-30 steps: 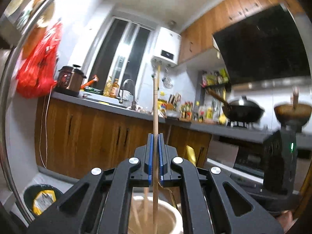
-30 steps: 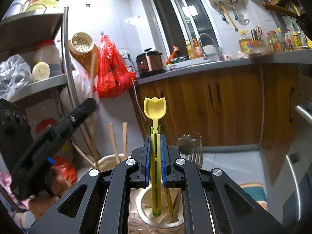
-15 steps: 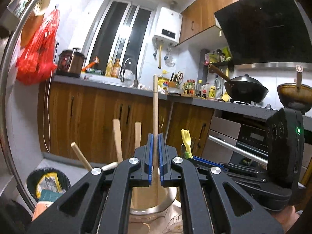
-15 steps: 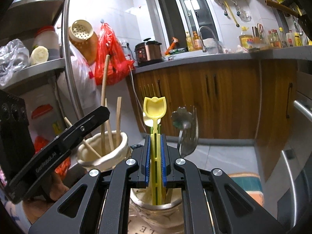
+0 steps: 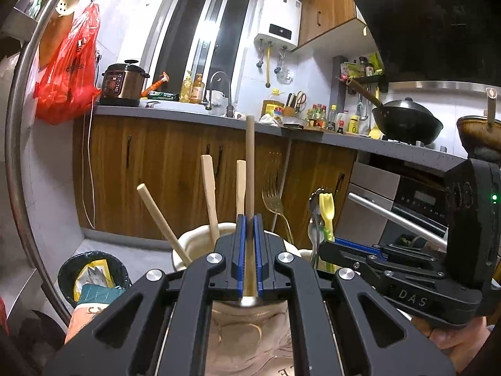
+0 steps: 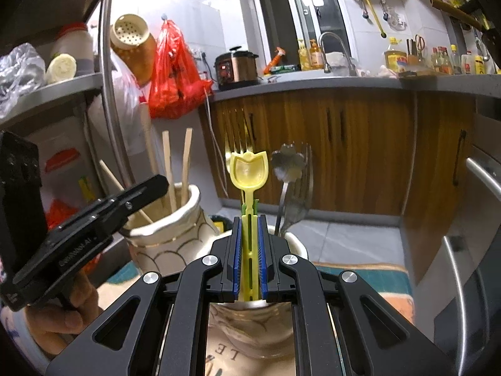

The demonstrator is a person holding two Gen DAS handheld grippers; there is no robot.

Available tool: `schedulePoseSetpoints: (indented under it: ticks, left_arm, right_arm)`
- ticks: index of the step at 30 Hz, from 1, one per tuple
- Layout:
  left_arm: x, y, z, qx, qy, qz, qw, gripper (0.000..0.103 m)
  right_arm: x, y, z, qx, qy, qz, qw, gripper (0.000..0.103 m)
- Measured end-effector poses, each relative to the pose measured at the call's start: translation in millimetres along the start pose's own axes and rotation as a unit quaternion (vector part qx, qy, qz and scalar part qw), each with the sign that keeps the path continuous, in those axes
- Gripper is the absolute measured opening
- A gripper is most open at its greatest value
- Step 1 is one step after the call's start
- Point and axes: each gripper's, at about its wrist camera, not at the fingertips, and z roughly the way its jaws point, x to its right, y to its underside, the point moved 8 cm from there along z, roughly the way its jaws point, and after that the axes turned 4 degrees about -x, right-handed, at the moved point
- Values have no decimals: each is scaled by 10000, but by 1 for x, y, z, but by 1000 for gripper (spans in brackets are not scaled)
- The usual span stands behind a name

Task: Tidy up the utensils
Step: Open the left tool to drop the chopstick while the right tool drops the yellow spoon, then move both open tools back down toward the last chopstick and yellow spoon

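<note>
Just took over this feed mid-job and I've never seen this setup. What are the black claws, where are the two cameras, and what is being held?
There is no robot arm: a person holds one black two-finger gripper in each hand, with a fisheye camera on each looking along its fingers. In the left view, the left gripper is shut on a wooden stick standing in a cream jar with other wooden handles. In the right view, the right gripper is shut on a yellow plastic spoon over a second jar holding metal forks. Each gripper also shows in the other's picture. Behind is a kitchen counter.
</note>
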Motion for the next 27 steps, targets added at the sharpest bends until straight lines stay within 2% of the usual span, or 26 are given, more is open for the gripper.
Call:
schedulePoseSetpoints:
  ticks: [8,10,12,13,14,19,27]
  left_arm:
    - [9,-1,-2,-32,-25,205,9998,5]
    - [9,-2,-3,-26,-44,246,9997,9]
    - [9,-3,-6,25,-83,280,9996,29]
    - [9,-5,-9,111,-124,318,9994,52]
    - [10,-7,-12,182,-119,346,9992,59]
    - [14,-12,-26,344,-88,485,9982,61]
    - [11,-24,-59,624,-42,423,9971,62]
  right_arm:
    - [5,4,7,-214,105,34,9997,10]
    - [6,5,9,-255,133,21,9996,10]
    - [7,6,9,-260,166,11,9995,12]
    - [7,7,8,-256,187,-2,9995,15]
    - [8,7,8,-251,190,-17,9995,17]
    - [9,4,0,-114,223,-17,9997,28]
    - [11,-2,-26,153,240,-25,9996,31]
